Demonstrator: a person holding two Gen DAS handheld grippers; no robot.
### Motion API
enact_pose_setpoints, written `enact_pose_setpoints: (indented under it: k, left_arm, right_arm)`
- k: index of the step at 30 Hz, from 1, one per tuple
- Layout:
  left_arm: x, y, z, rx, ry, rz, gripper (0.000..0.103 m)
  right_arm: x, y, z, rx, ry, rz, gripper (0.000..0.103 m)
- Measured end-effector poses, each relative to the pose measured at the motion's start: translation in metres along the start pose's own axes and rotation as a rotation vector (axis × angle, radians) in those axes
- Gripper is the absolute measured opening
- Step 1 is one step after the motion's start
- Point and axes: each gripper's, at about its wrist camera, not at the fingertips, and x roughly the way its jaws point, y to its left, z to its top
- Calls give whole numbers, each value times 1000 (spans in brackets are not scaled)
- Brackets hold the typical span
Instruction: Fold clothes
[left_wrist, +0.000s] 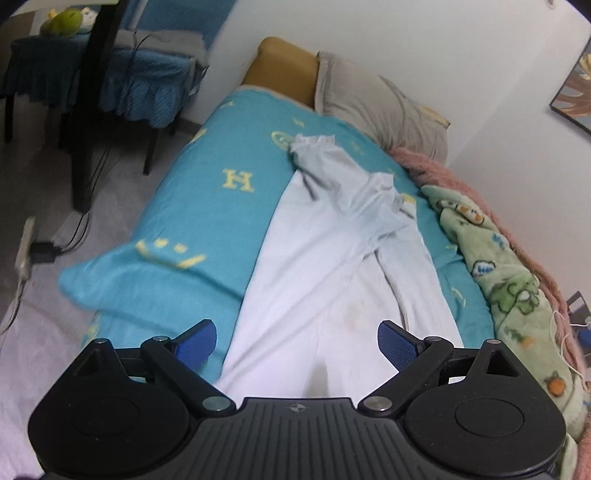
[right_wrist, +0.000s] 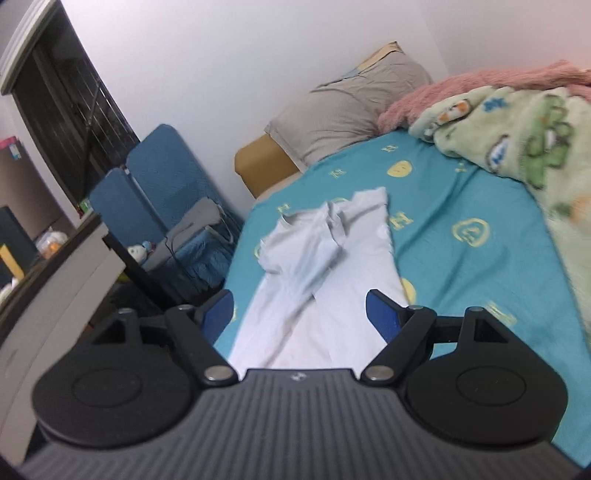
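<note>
A pale white long-sleeved garment (left_wrist: 325, 266) lies stretched lengthwise on the turquoise bedsheet (left_wrist: 207, 192), its sleeves folded in over the body and its far end crumpled. In the right wrist view the same garment (right_wrist: 325, 266) runs away from me on the sheet (right_wrist: 461, 236). My left gripper (left_wrist: 297, 341) hovers above the garment's near end, jaws wide apart, blue pads (left_wrist: 393, 345) bare. My right gripper (right_wrist: 299, 314) also stands open above the near part of the cloth, with nothing pinched between its fingers (right_wrist: 382, 317).
A grey pillow (left_wrist: 380, 107) and a tan headboard (left_wrist: 284, 70) lie at the far end. A green cartoon blanket (left_wrist: 506, 273) over a pink one (right_wrist: 480, 85) fills the bed's wall side. Blue-covered chairs (right_wrist: 159, 184), cables and a desk (right_wrist: 55, 280) stand beside the bed.
</note>
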Motion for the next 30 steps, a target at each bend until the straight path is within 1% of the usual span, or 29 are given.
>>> enact_pose_setpoints:
  k: [2, 4, 5, 6, 7, 9, 10, 12, 13, 15, 17, 19, 20, 22, 24, 27, 30]
  left_arm:
    - [-9, 1, 3, -6, 31, 14, 90]
    - [-15, 2, 7, -11, 69, 25, 88]
    - [-16, 4, 9, -15, 101, 23, 87]
    - [-16, 7, 11, -20, 138, 20, 83]
    - [-16, 12, 13, -25, 179, 17, 77]
    - [-13, 25, 18, -57, 245, 13, 67]
    - [-12, 31, 21, -65, 272, 11, 67]
    - [-9, 41, 24, -28, 331, -2, 67]
    - [-8, 44, 24, 3, 354, 6, 67]
    - [-7, 50, 20, 67, 391, 43, 67]
    - [-2, 55, 13, 94, 457, 36, 66]
    - [4, 58, 6, 111, 530, 18, 52]
    - [6, 57, 3, 129, 553, 21, 47]
    - [10, 43, 0, 215, 582, 55, 18]
    - [8, 19, -6, 335, 609, 78, 4]
    - [-8, -28, -17, 520, 586, 101, 3]
    - [-33, -72, -29, 644, 546, 111, 3]
  right_arm:
    - [-12, -5, -8, 4, 16, -32, 80]
    - [-18, -10, -14, 28, 23, -34, 80]
    - [-21, -13, -16, 37, 26, -35, 80]
    - [-21, -15, -17, 41, 27, -35, 80]
    - [-22, -16, -18, 46, 29, -34, 80]
    - [-20, -20, -19, 51, 35, -40, 80]
    - [-18, -22, -19, 53, 39, -43, 80]
    - [-14, -25, -18, 59, 46, -42, 80]
    - [-13, -26, -19, 60, 48, -39, 80]
    - [-11, -27, -19, 57, 52, -38, 80]
    - [-11, -28, -21, 49, 60, -40, 80]
    - [-9, -29, -22, 51, 67, -46, 80]
    - [-8, -30, -21, 55, 69, -48, 80]
    - [-6, -32, -19, 73, 66, -48, 80]
    - [-6, -35, -18, 91, 59, -52, 80]
    - [-8, -43, -20, 117, 54, -68, 80]
    - [-10, -53, -22, 149, 59, -78, 80]
